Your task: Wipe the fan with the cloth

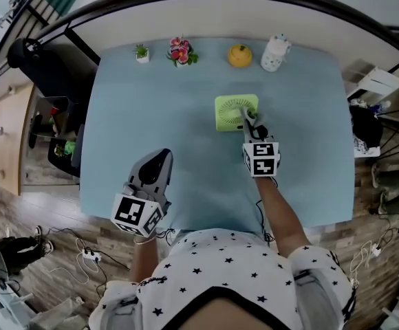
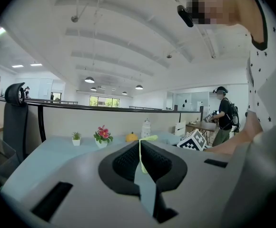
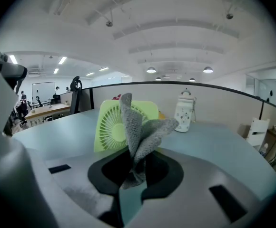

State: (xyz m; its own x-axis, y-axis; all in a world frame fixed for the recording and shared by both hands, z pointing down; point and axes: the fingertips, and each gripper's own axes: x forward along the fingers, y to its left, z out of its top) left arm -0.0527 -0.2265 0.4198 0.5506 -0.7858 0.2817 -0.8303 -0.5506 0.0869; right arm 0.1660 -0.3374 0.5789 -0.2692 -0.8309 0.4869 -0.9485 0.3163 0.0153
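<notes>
Now my right gripper (image 1: 250, 124) pinches the grey cloth (image 3: 139, 132) upright, just before the green fan (image 1: 232, 111) mid-table (image 1: 151, 108), ready to wipe; my left gripper (image 1: 159, 160) rests closed, empty, well aside.

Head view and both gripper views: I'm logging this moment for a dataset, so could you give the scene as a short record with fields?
Fan: green fan, square, upright on the blue table, grille toward the right gripper
Cloth: grey cloth, pinched in the right gripper, just in front of the fan; contact unclear
Left gripper: left gripper shut, empty, near the table's near edge
Back row: small plant, pink flowers, orange ornament, white jar
</notes>
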